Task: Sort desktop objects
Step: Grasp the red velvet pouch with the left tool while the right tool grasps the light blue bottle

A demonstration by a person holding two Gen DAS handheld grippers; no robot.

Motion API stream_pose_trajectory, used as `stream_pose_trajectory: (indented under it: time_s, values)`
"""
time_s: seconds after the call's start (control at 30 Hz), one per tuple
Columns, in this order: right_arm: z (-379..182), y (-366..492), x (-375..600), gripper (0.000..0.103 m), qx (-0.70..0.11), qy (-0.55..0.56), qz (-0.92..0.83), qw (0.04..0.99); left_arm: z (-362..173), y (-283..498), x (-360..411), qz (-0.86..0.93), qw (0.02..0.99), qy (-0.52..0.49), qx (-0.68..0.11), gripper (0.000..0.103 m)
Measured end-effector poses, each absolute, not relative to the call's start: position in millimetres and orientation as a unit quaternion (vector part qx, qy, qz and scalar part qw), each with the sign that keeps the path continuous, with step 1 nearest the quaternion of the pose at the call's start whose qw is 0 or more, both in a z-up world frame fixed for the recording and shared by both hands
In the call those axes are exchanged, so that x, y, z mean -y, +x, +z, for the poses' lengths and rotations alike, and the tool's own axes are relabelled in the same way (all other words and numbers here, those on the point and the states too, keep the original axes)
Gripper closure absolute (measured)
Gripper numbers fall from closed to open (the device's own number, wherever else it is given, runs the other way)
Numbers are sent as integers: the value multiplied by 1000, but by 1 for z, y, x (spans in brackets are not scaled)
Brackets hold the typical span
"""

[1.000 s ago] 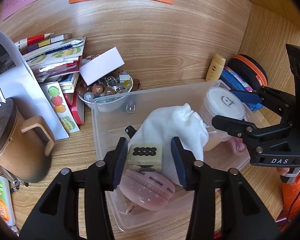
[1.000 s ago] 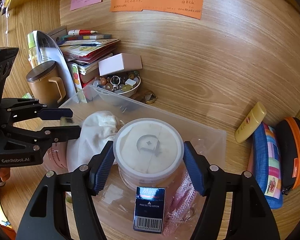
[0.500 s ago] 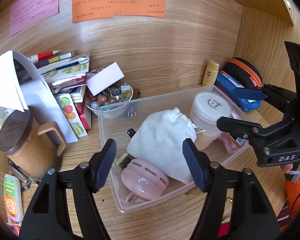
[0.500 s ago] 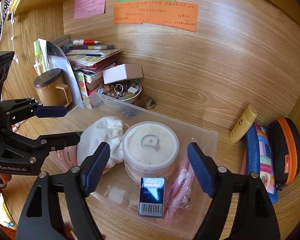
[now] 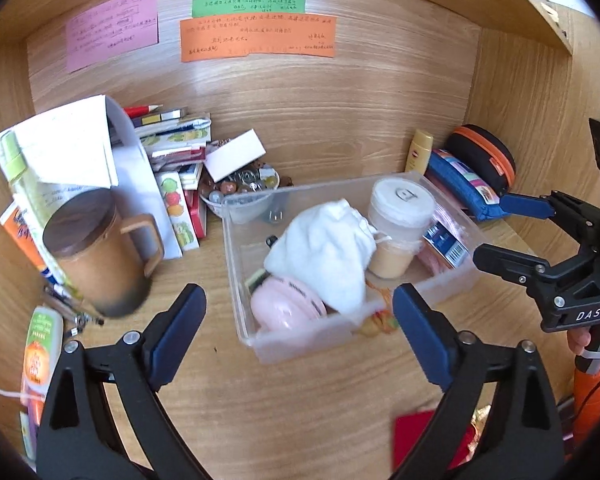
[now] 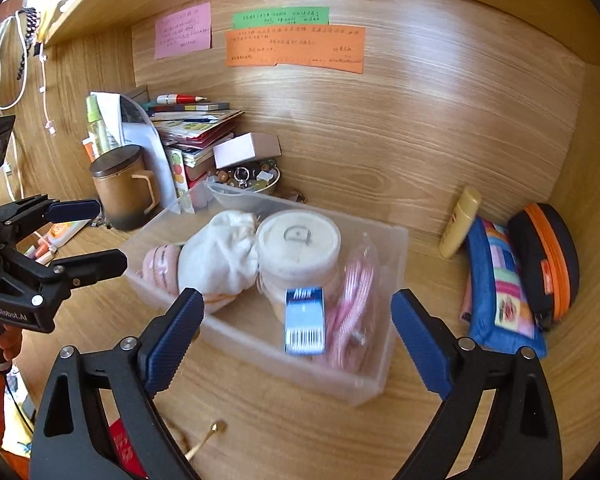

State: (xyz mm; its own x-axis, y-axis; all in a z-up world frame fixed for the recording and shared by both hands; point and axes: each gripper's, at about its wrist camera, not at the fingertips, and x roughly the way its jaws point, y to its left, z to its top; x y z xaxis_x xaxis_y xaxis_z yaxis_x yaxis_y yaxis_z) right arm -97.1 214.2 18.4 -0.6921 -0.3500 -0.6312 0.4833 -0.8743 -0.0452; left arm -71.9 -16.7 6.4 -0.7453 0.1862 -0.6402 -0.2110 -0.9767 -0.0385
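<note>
A clear plastic bin [image 5: 236, 272] [image 6: 396, 264] stands on the wooden desk. It holds a white cloth pouch [image 5: 324, 248] [image 6: 220, 252], a pink round case [image 5: 284, 308] [image 6: 160, 264], a white-lidded jar [image 5: 400, 208] [image 6: 296, 240], a blue Max box [image 5: 444, 242] [image 6: 304, 320], a pink cable [image 6: 352, 308] and a small die-like block, mostly hidden under the pouch. My left gripper [image 5: 300, 332] is open and empty, in front of the bin. My right gripper [image 6: 296, 336] is open and empty, above the bin's near edge.
A brown lidded mug [image 5: 96, 252], a stack of books [image 5: 176, 148], a bowl of beads [image 5: 244, 184] and a white box [image 5: 236, 154] stand at back left. A yellow tube [image 6: 460, 220], blue pouch [image 6: 500, 288] and black-orange case [image 6: 548, 260] lie right.
My left gripper opened, dropped the die-like block into the bin and drew back. My right gripper opened wider off the jar and drew back and up.
</note>
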Motion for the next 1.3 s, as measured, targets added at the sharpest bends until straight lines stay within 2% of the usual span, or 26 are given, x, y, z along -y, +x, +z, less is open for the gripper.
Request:
stream_pose_trajectory:
  time_s: [0.37, 0.73, 0.9, 1.1, 1.17, 1.2, 1.3]
  values:
    - [-2, -62, -244, 9, -81, 334, -913, 218, -20, -21, -10, 921, 136, -364, -8, 6]
    - [-24, -46, -266, 9, -59, 359, -907, 212, -63, 10, -52, 887, 207, -412, 12, 6]
    - [-33, -43, -268, 9, -52, 368, -903, 215, -86, 3, -58, 868, 211, -449, 22, 7]
    - [-39, -38, -265, 9, -55, 373, -900, 220, -90, 7, -63, 885, 191, -425, 0, 6]
    - [-41, -37, -264, 9, -55, 374, -898, 223, -90, 10, -63, 889, 187, -419, -6, 12]
    - [-42, -35, -263, 9, -56, 374, -898, 225, -90, 11, -62, 891, 184, -414, -12, 21]
    - [-45, -32, -261, 9, -63, 376, -896, 229, -89, 14, -54, 893, 181, -411, -4, 34]
